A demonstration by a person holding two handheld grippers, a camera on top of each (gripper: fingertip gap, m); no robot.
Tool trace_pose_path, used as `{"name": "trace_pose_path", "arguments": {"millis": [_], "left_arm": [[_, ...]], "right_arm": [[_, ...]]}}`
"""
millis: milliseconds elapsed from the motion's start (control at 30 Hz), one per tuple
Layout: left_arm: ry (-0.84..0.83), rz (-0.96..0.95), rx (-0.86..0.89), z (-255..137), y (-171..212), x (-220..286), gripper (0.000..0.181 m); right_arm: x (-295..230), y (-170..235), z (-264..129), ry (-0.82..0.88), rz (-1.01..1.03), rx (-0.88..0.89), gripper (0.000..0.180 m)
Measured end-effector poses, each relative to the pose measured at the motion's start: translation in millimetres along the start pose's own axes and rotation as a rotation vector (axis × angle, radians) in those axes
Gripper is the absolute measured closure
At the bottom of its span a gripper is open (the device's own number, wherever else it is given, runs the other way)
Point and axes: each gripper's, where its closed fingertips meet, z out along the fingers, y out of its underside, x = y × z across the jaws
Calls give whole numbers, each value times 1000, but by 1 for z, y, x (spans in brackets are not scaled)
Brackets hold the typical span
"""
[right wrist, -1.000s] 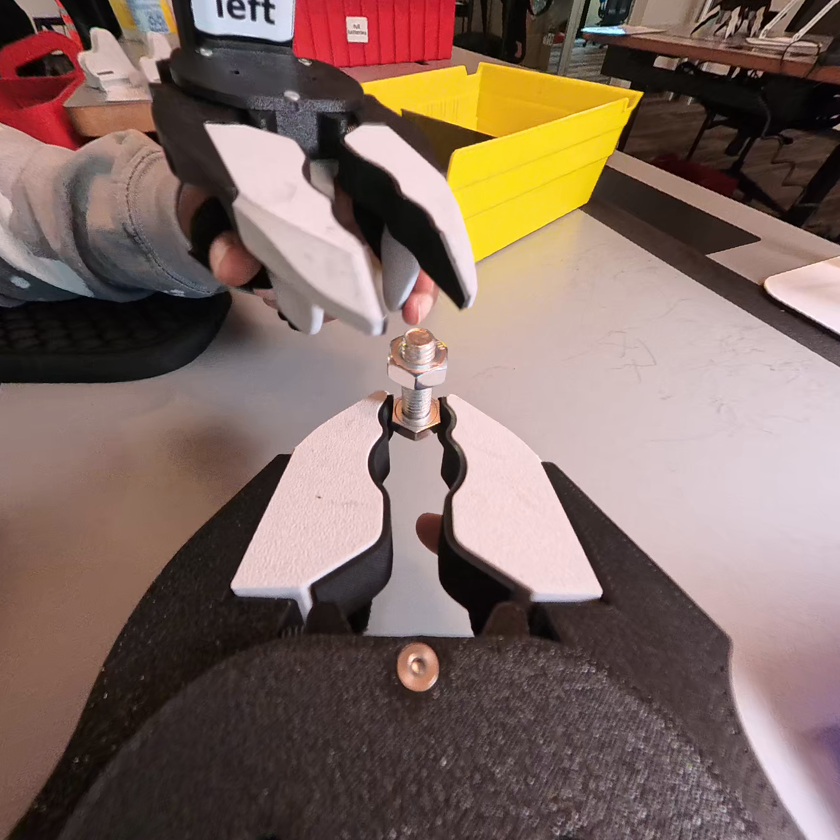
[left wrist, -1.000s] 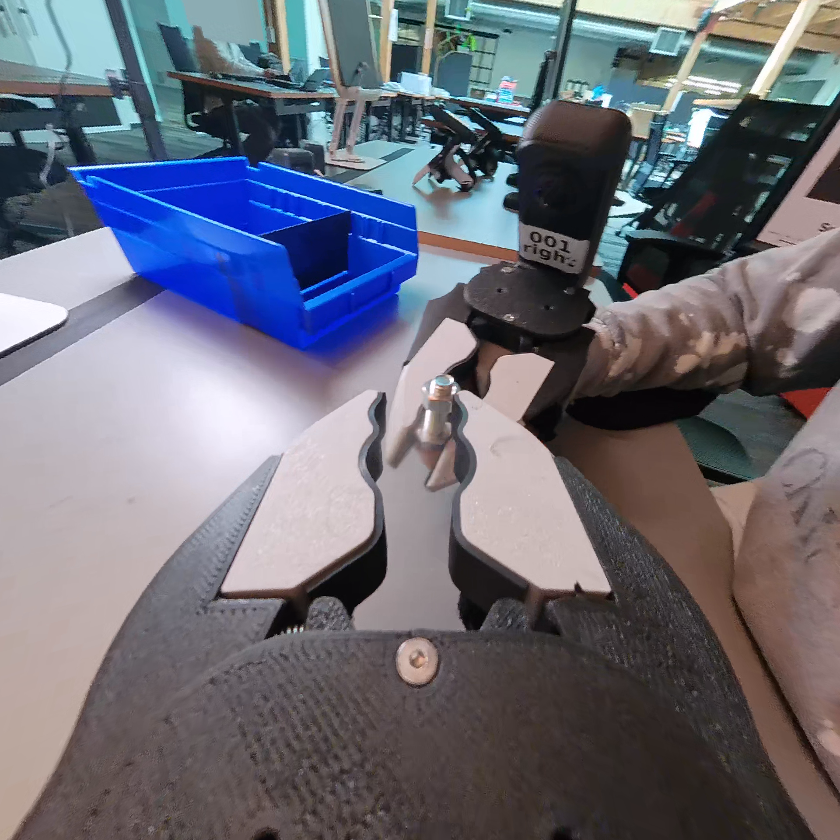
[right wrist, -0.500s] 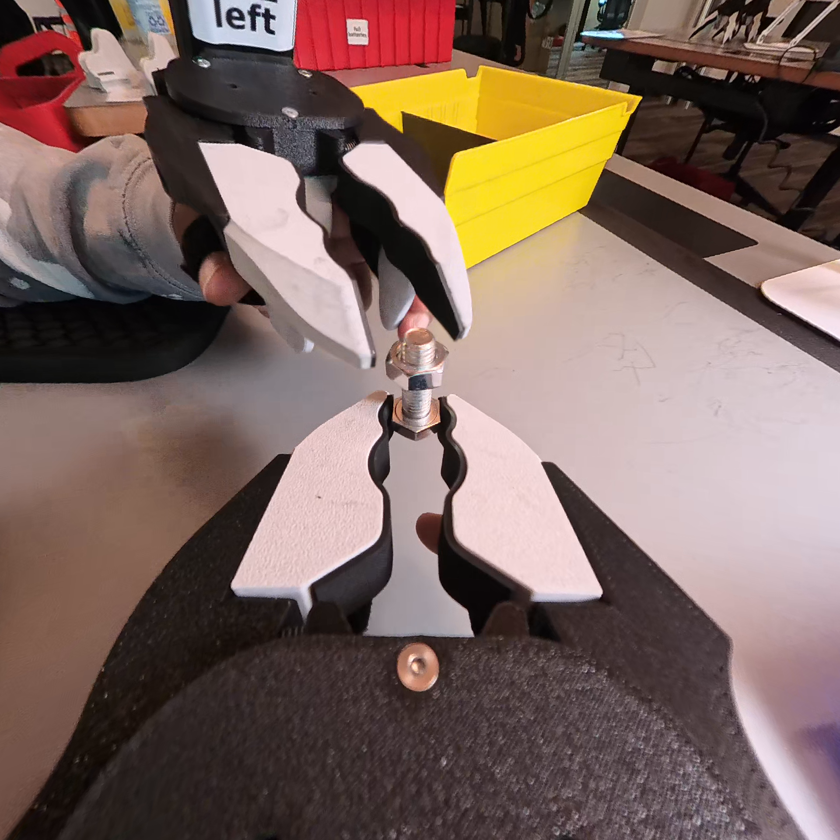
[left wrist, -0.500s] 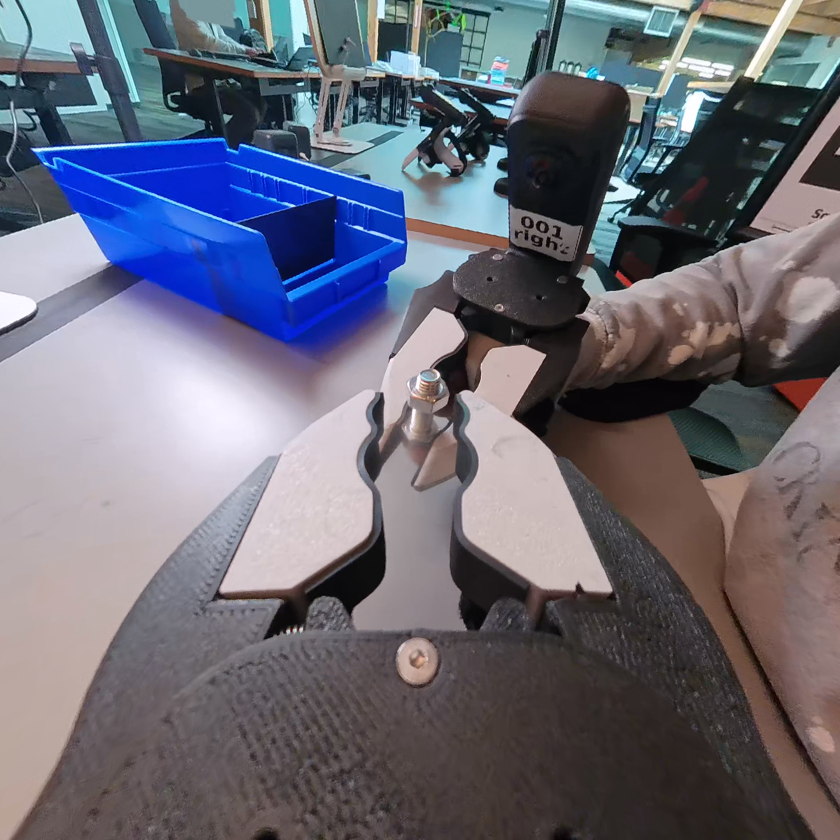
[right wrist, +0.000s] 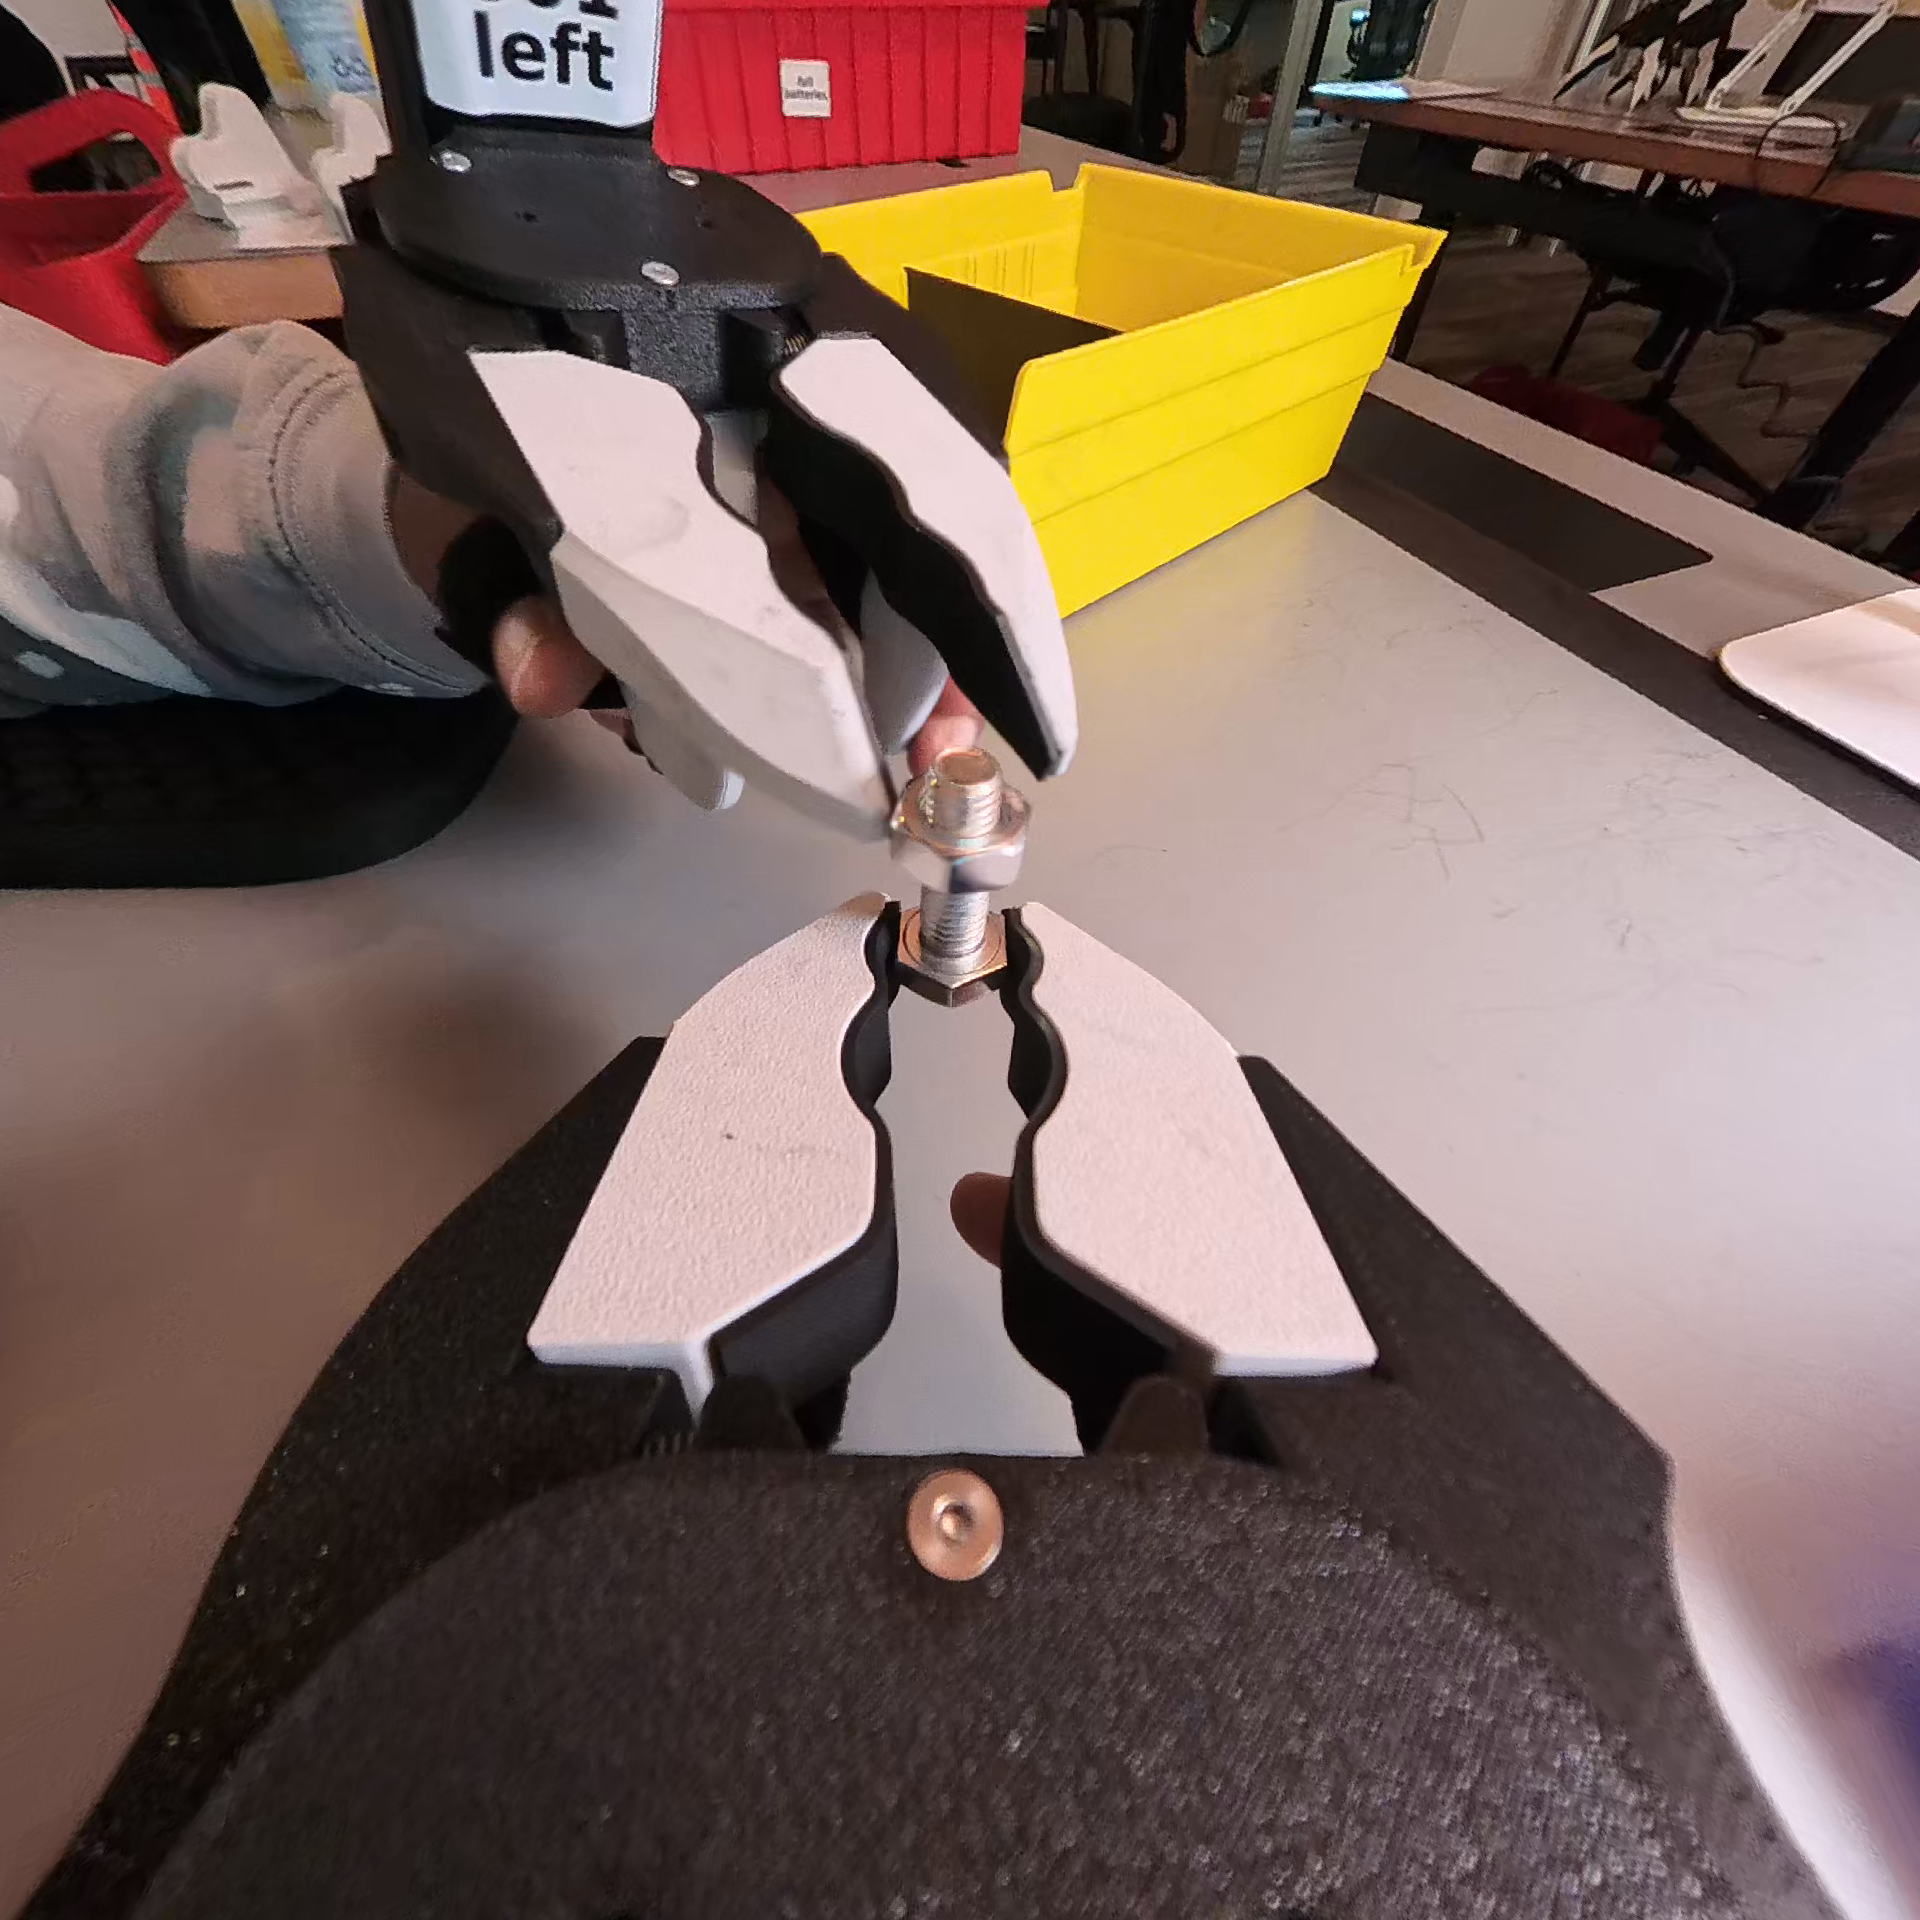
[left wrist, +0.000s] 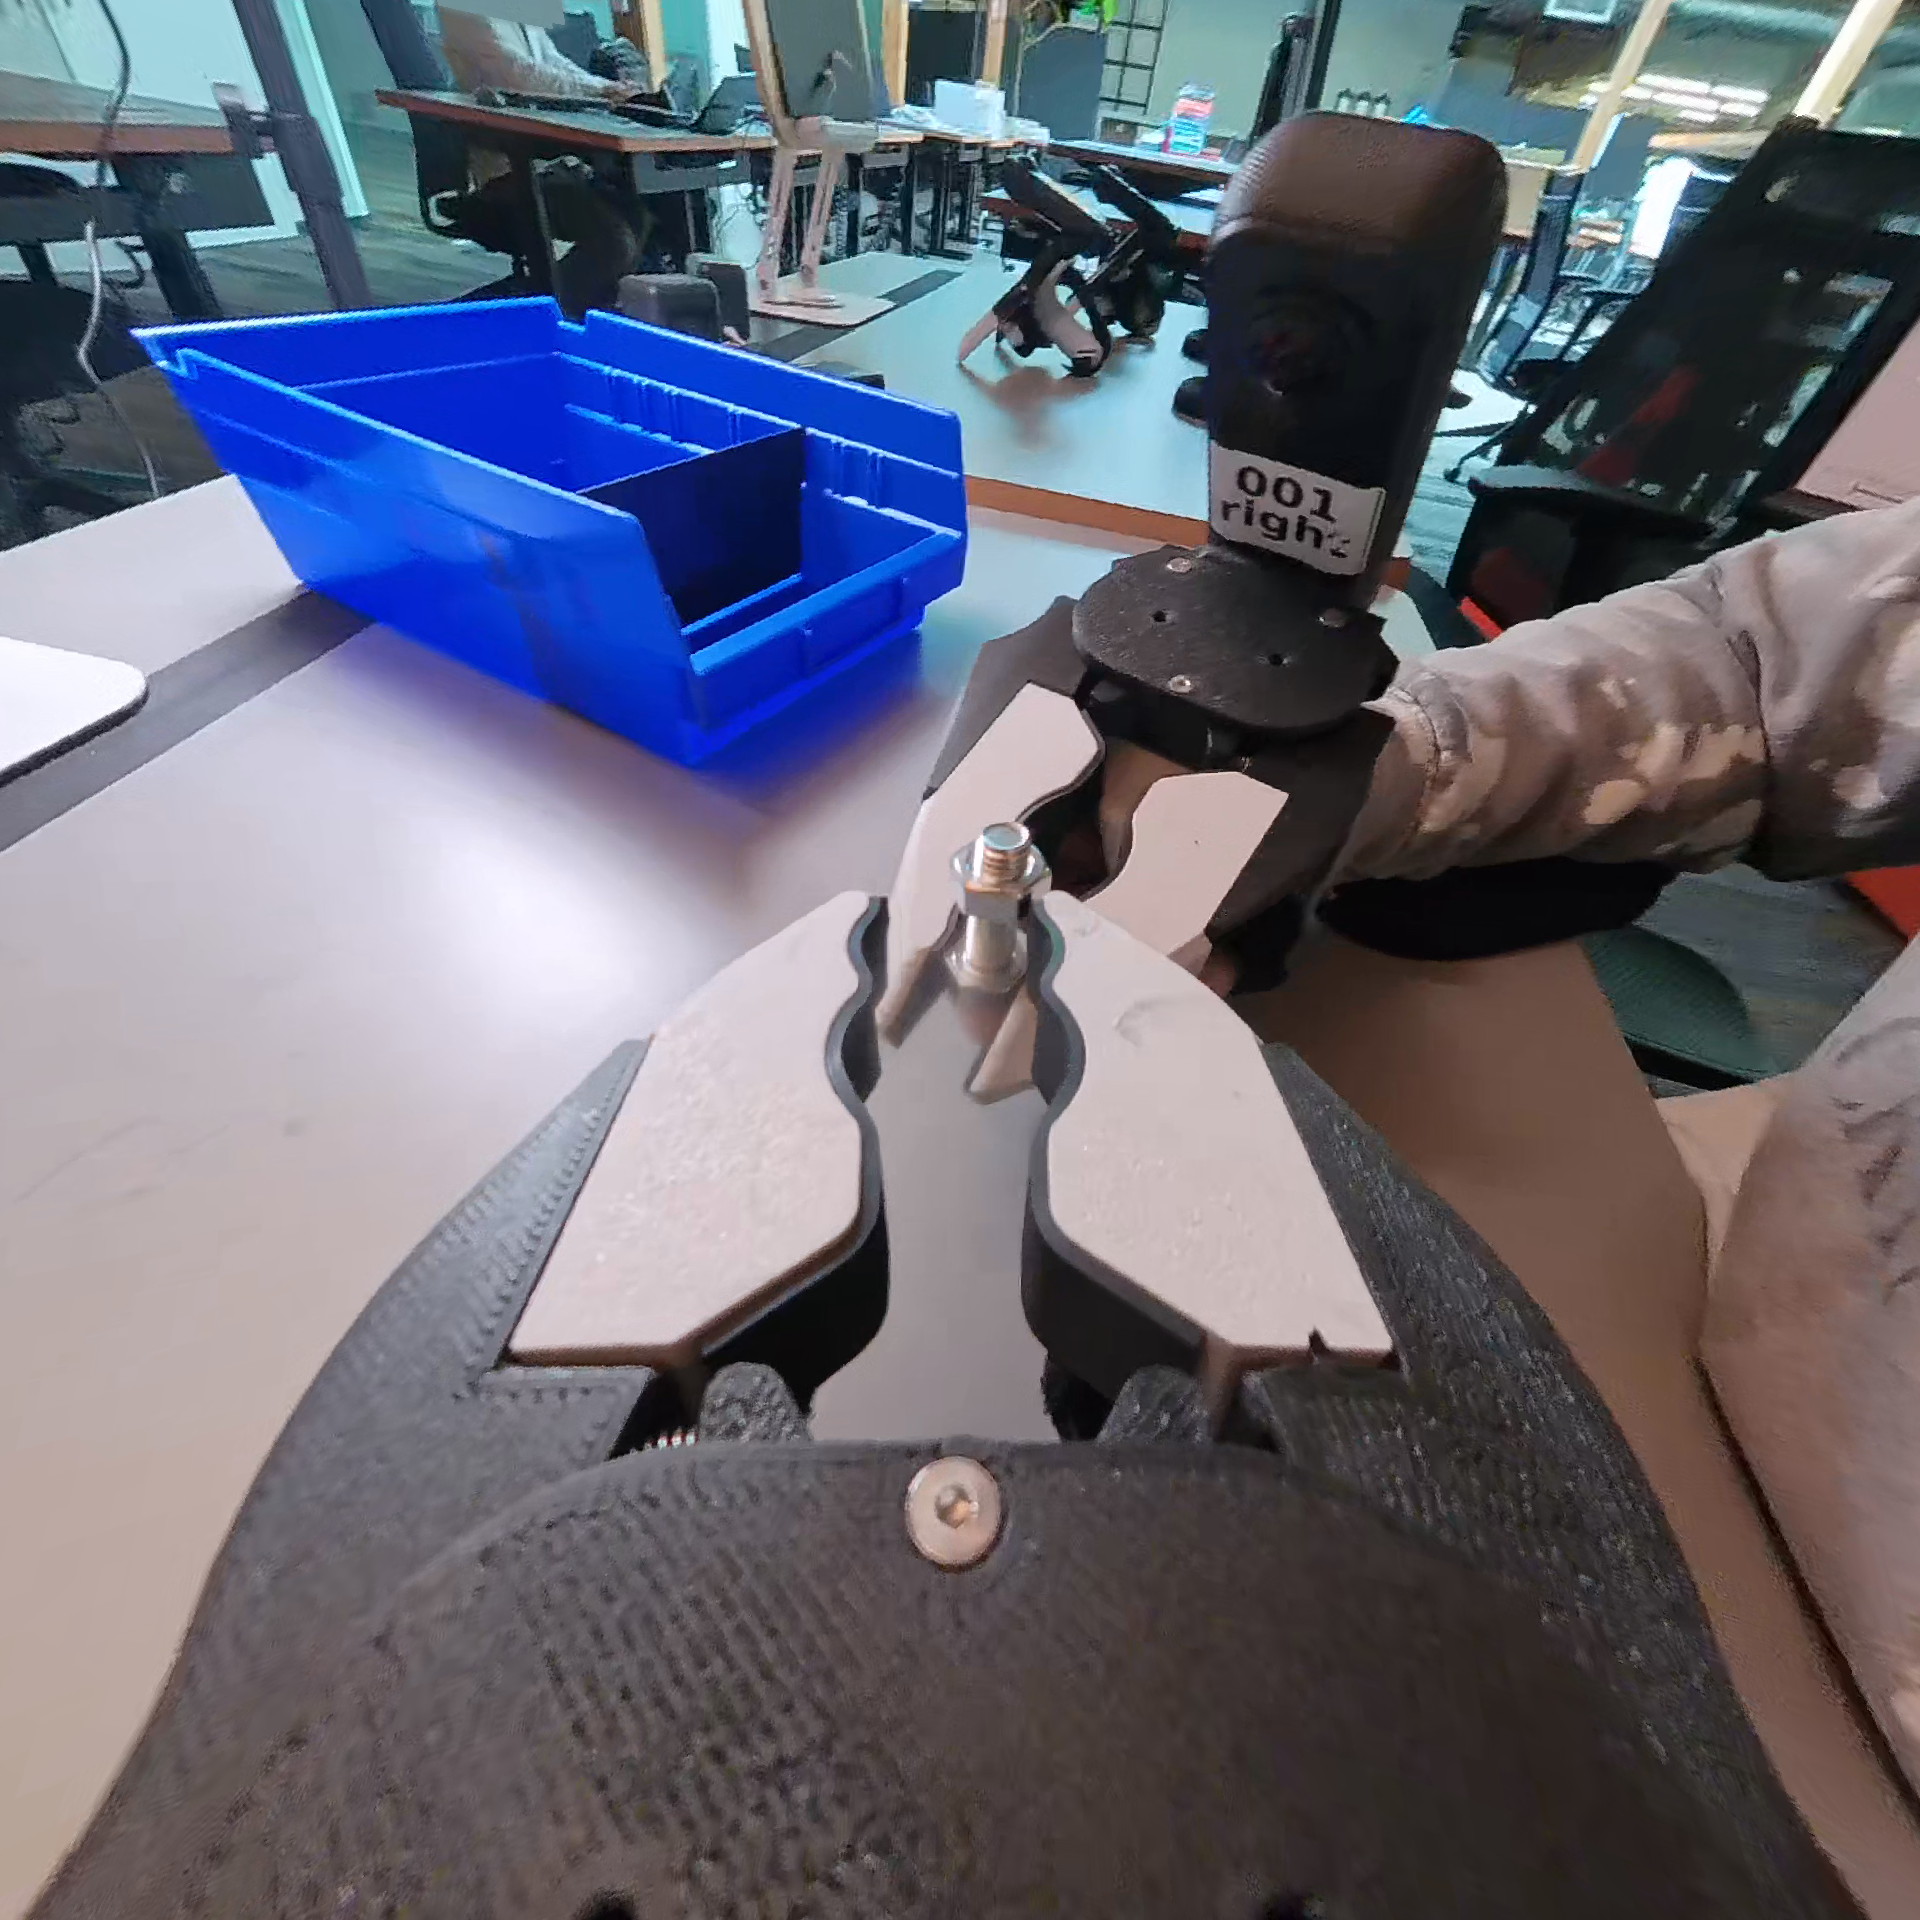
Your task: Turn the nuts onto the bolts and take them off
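Over on the left of the grey tabletop [left wrist: 312,935] there's a long blue plastic bin [left wrist: 540,499] with a dark divider across it, seen from the left wrist view. Just right of that, the left gripper [left wrist: 961,914], black body with pale grey finger plates, has its fingers partly spread around the top end of the silver threaded bolt [left wrist: 987,914]. One fingertip touches the silver hex nut [right wrist: 961,831] in the right wrist view while the other tip sits clear of it, so it isn't pinching anything.

The bolt stands roughly upright, up off the table between the two grippers. The nut sits near the top of the thread, with a bit of thread poking out above it.

The right gripper [right wrist: 951,940], same black and grey build, has its fingers closed in on the bolt's hex head at the bottom and grips it firmly. A person's fingertip [right wrist: 977,1216] shows through the gap between its fingers. A mottled grey sleeve [left wrist: 1662,707] runs off to the right behind it in the left wrist view.

Farther right, in the right wrist view, a yellow plastic bin [right wrist: 1195,416] sits on the table behind the grippers, with a red bin [right wrist: 831,73] farther back. A white flat pad [right wrist: 1839,675] lies at the table's right edge.
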Motion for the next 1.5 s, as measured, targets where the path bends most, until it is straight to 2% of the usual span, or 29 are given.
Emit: {"name": "trace_pose_path", "arguments": {"millis": [67, 167, 333, 433, 500, 567, 800, 900, 933, 967, 1033, 1200, 1300, 1367, 1500], "left_arm": [[-64, -32, -15, -4, 2, -14, 166], [-58, -53, -2, -8, 2, -18, 162], [38, -25, 16, -1, -2, 5, 151], [6, -9, -8, 1, 1, 1, 154], [-65, -32, -22, -2, 3, -13, 167], [-89, -26, -40, -5, 7, -20, 165], [34, -22, -3, 2, 0, 6, 152], [-1, -33, -34, 2, 6, -2, 155], [-34, -55, -42, 1, 7, -8, 164], [-77, -48, -50, -1, 9, -16, 166], [-83, -37, -58, -3, 12, -19, 163], [24, -8, -6, 1, 1, 4, 151], [-14, 4, -25, 2, 3, -1, 154], [-95, -23, -41, -2, 6, -17, 169], [-70, -29, -26, -6, 5, -16, 161]], "right_arm": [[1, -2, -2, -6, 9, 17, 161], [1, -2, -2, 1, 2, 10, 161], [0, 0, 1, -1, 1, -1, 161], [0, -1, 0, 3, -2, 3, 161], [2, -2, -2, -2, 14, 18, 161], [2, -4, -2, 3, 11, 20, 161], [0, -1, 1, 1, 4, 2, 161], [2, -1, 0, 8, 4, 7, 161], [2, -2, -2, 3, 11, 16, 161], [2, -4, -3, 0, 22, 26, 161], [3, -5, -3, 5, 14, 25, 161], [1, 0, 0, -1, 16, 3, 161], [1, -1, 0, 2, 16, 4, 161], [2, -2, -2, -2, 27, 17, 161], [2, -1, -1, 3, 19, 8, 161]]}}
